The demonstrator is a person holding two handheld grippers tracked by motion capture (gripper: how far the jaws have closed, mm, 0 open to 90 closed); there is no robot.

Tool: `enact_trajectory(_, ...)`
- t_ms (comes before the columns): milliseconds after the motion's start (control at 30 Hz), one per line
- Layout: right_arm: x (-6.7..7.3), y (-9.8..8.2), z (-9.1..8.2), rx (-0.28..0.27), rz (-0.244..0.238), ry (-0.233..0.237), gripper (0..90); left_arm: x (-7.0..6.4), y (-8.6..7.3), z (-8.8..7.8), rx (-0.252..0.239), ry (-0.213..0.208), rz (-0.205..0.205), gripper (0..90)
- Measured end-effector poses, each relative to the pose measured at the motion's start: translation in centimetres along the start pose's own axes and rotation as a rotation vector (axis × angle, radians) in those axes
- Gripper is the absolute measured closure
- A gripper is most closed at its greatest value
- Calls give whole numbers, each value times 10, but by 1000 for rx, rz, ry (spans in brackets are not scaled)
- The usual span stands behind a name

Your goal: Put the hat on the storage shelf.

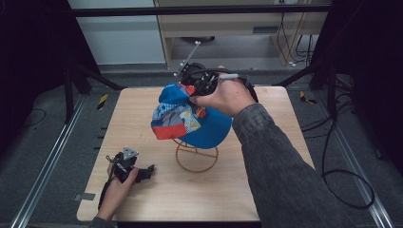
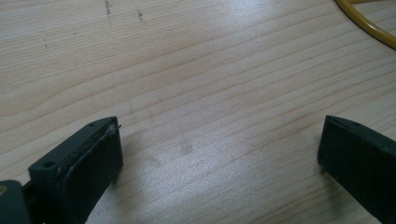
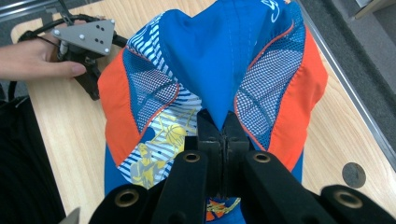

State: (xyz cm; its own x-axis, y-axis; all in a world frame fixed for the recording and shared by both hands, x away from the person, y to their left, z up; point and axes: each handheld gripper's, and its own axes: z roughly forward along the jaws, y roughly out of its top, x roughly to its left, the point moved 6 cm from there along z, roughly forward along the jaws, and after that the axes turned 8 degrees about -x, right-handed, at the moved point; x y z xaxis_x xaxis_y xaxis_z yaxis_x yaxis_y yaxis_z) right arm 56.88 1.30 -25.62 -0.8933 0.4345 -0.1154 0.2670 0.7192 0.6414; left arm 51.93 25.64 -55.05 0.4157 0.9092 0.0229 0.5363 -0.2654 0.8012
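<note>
Right claw (image 3: 223, 122) is clamped on a fold of the blue cap (image 1: 190, 118), held over the yellow wire stand (image 1: 196, 156) on the surface (image 1: 266, 190); left claw (image 2: 219, 149) rests wide and empty; judged next: settle cap, then release.

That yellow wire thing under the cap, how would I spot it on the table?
Start at the square wooden table and look to its middle. There, under the blue and orange cap, stands a yellow wire stand with a round ring base. It is the only thin, see-through frame there.
</note>
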Motion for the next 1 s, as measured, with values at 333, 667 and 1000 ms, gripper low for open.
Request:
enact_trajectory(333,-2,-1,9,16,6,-11,882,0,0,0,-1,0,-3,0)
enact_trajectory(667,-1,-4,13,25,8,-3,831,0,0,0,-2,1,-1,0)
enact_trajectory(1000,-1,-7,14,23,22,1,736,0,0,0,0,0,1,0)
